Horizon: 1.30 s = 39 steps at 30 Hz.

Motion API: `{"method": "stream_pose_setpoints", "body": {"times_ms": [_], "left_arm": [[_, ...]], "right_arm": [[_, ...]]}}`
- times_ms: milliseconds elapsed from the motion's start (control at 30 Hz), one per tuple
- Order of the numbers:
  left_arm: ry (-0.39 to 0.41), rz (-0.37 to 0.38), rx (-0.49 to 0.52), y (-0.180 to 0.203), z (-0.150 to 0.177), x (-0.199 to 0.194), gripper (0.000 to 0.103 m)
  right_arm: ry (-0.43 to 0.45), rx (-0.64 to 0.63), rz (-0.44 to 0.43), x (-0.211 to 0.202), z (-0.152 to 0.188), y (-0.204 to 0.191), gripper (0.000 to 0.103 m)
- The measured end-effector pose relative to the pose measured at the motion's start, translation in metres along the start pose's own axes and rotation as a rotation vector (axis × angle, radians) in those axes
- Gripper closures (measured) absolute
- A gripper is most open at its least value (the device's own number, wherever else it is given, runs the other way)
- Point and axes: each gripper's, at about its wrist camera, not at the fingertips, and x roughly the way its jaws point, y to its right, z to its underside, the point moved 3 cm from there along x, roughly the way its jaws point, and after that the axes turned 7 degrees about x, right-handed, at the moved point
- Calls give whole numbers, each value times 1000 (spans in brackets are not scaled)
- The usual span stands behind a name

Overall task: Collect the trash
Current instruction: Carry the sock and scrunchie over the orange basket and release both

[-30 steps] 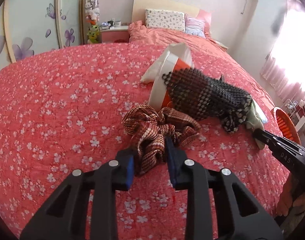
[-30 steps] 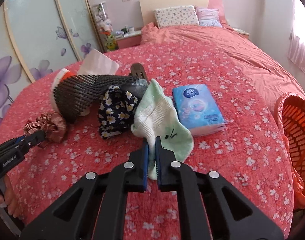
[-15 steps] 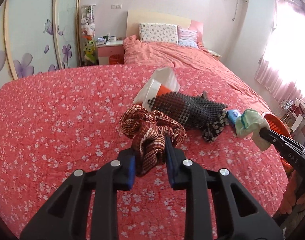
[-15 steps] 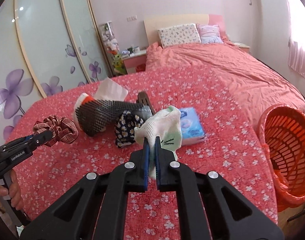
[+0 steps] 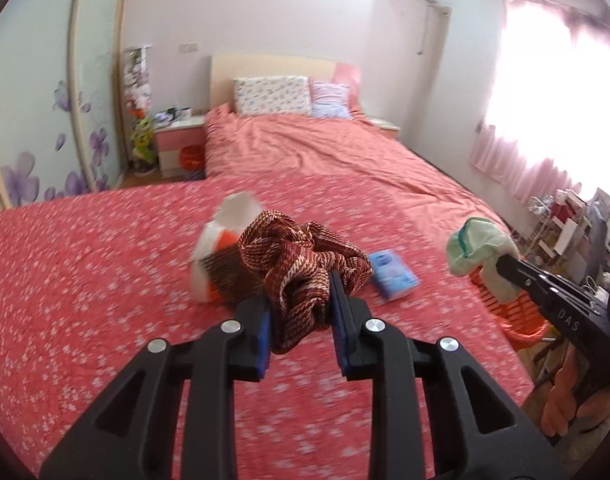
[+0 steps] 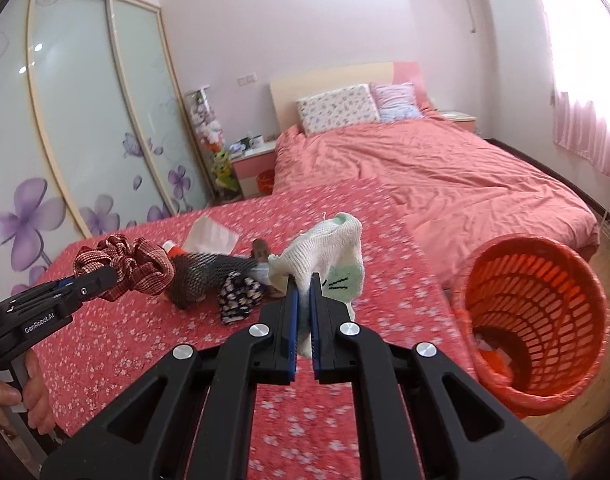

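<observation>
Left gripper (image 5: 299,312): fingers set narrow and clamped on a red-and-white woven scrunchie (image 5: 301,264), which hangs clear of the flowered red bedspread (image 5: 85,280). Right gripper (image 6: 302,312): fingers nearly closed, pinching a pale green and white sock (image 6: 329,252), likewise held off the bedspread.

Left wrist view only: a blue tissue pack (image 5: 393,274) lies flat on the bedspread, just right of the scrunchie. The right gripper enters at the right edge with the sock bunched at its tip, a hand (image 5: 565,400) visible beneath it. The orange basket (image 5: 517,312) shows only in part, behind the sock and gripper.

Right wrist view only: the orange basket stands on the floor, right beside the bed's edge, mouth tilted toward the camera, with something pale at its bottom that cannot be identified. On the bedspread lie a black mesh item (image 6: 201,276), a black cloth with white flowers (image 6: 237,296) and a white tissue (image 6: 213,234), near one another. In the left wrist view the scrunchie hides most of this group.
</observation>
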Motion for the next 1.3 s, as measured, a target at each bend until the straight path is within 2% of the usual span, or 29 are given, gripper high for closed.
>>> {"method": "stream_pose_setpoints", "body": {"times_ms": [200,367,633,833,1033,1133,1200,1267,1300], "left_arm": [[28,103,61,65,-18,6,78],[36,205,97,119,-26,17,78],[-1,336,166,205,-30,58,78],[-45,391,211,255,-30,95,77],[-88,411,229,287,-30,131,76],[-119,395,229,294,-28,152,64],[-138,374,226,297,-25,161,56],[-168,363,216,294,-21,173,51],[-176,362,212,293,-19,176,48]], "right_arm": [[58,31,63,-25,-7,38,97],[87,96,129,-38,-10,84,97],[104,202,207,-46,-8,152,97],[115,265,218,-44,-9,187,97],[109,321,217,-32,-12,212,97],[98,328,229,-25,-9,219,96],[79,334,240,-19,-6,227,89],[56,343,251,-14,-2,232,71],[50,346,256,-12,1,234,67]]}}
